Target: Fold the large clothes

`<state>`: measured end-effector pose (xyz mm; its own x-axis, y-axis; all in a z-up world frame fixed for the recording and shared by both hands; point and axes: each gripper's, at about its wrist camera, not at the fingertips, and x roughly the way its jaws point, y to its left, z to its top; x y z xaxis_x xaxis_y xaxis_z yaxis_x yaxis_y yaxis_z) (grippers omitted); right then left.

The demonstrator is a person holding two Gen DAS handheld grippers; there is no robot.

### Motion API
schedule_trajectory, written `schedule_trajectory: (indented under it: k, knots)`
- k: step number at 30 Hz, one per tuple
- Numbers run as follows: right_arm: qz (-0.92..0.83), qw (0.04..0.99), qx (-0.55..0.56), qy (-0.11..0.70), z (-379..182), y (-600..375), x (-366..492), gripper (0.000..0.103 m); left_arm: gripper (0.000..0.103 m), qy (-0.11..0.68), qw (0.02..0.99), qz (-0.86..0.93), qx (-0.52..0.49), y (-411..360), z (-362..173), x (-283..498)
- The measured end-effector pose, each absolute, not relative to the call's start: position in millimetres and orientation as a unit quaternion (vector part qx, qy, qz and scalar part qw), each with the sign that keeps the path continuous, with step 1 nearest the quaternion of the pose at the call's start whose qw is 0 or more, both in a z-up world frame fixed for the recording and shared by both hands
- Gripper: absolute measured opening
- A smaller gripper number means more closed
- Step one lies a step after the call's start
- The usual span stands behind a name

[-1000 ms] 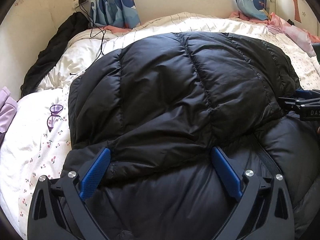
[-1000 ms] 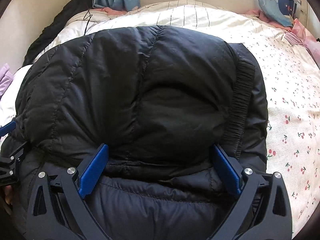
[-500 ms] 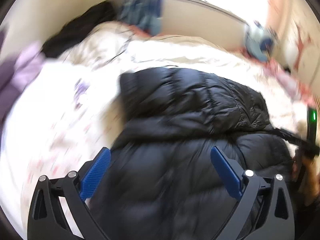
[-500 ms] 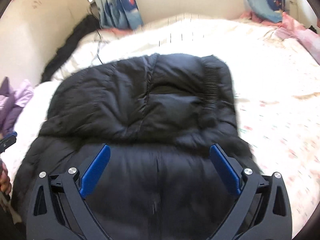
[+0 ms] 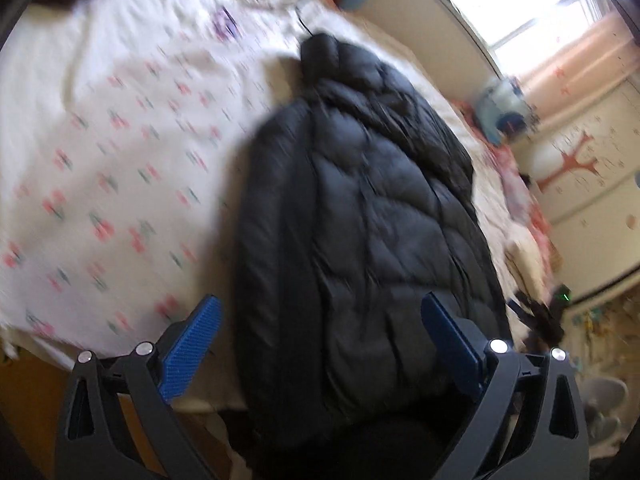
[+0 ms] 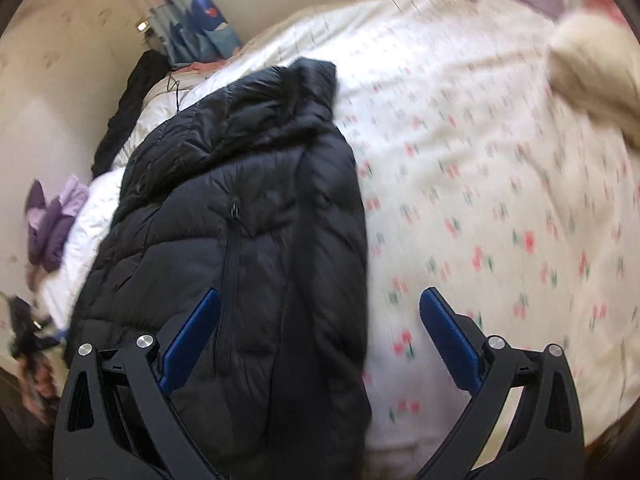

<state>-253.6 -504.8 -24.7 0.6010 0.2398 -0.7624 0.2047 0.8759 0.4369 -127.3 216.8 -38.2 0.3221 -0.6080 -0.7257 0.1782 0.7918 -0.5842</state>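
The black puffer jacket (image 5: 360, 216) lies on the bed as a long, narrow bundle, running from about 6 o'clock up toward 12 in the left wrist view, its collar end far from the camera. It rests on the white cherry-print bedsheet (image 5: 120, 168), which spreads out at 9 to 10 o'clock of it. The left gripper (image 5: 320, 320) stands wide, its blue pads apart and holding nothing; the near end of the jacket lies between and below them, the left pad over the sheet at the bed's edge. Both views are smeared with motion blur.

In the right wrist view the jacket (image 6: 240, 220) fills the span from 6 to 11 o'clock, a zipper (image 6: 232, 248) running down its middle. The right gripper (image 6: 320, 312) is also spread wide and empty, one pad over the jacket, the other over the sheet (image 6: 500, 200) at 4 o'clock. A purple garment (image 6: 52, 224) lies at 9 o'clock by the wall, and a cream pillow (image 6: 596, 80) at 2 o'clock
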Motion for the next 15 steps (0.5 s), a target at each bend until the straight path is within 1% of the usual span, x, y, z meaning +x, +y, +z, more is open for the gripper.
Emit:
schedule_trajectory:
  k: [6,11,15]
  knots:
    - [0.057,0.832,0.329,0.443,-33,-522,-286,0.096,0.096,0.551,0.77,-0.275,-0.166,195,-46,-136]
    - [0.093,0.81,0.365,0.449,-46,-519,-291,0.096,0.096,0.556,0.756,-0.277,-0.208,204,-55,-130]
    - [0.12,0.803,0.366,0.454,-51,-505,-287,0.096,0.096,0.58,0.744,-0.257,-0.21,210,-70,-128]
